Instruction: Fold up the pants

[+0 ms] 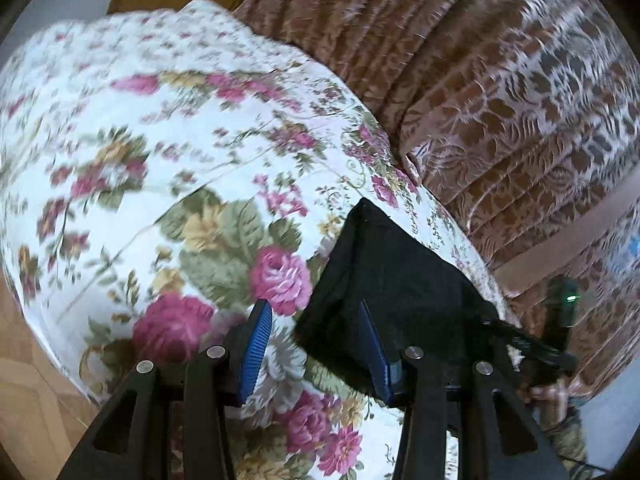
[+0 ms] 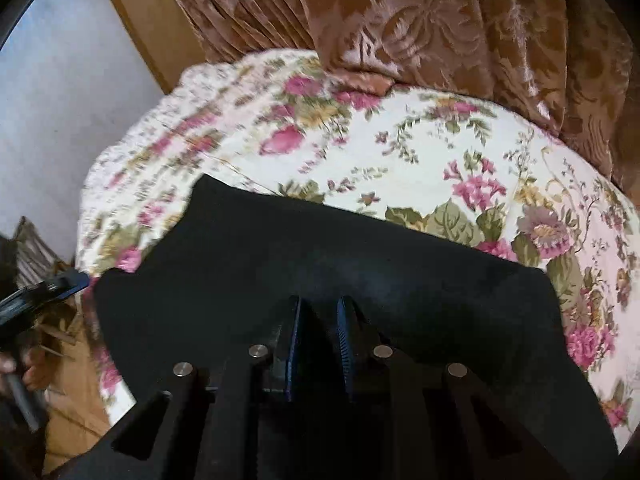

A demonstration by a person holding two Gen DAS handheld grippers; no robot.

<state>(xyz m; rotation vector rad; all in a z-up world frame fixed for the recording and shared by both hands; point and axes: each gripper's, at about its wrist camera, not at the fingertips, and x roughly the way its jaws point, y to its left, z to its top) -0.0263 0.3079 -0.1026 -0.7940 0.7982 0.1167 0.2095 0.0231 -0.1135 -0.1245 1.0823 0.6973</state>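
We look down on a bed covered by a floral quilt [image 2: 432, 148], white ground with pink roses and green leaves. Brown patterned curtains [image 2: 440, 20] hang along the quilt's far edge.

The black pants [image 2: 320, 248] lie flat on the quilt toward its near edge, already folded into a broad dark panel, one corner pointing toward the far side.

Left gripper [image 1: 316, 344]: jaws stand apart, blue pads bare. Its right finger [image 1: 374, 356] overlaps the pants' [image 1: 400, 272] edge in the left wrist view; nothing sits between the pads, only quilt [image 1: 140, 128] behind the gap.

Right gripper [image 2: 319, 344]: jaws nearly together, a narrow gap left, poised over the pants. We cannot tell whether any cloth is pinched; the dark fabric hides it.

A hand [image 2: 34, 372] shows at the left margin of the right wrist view.
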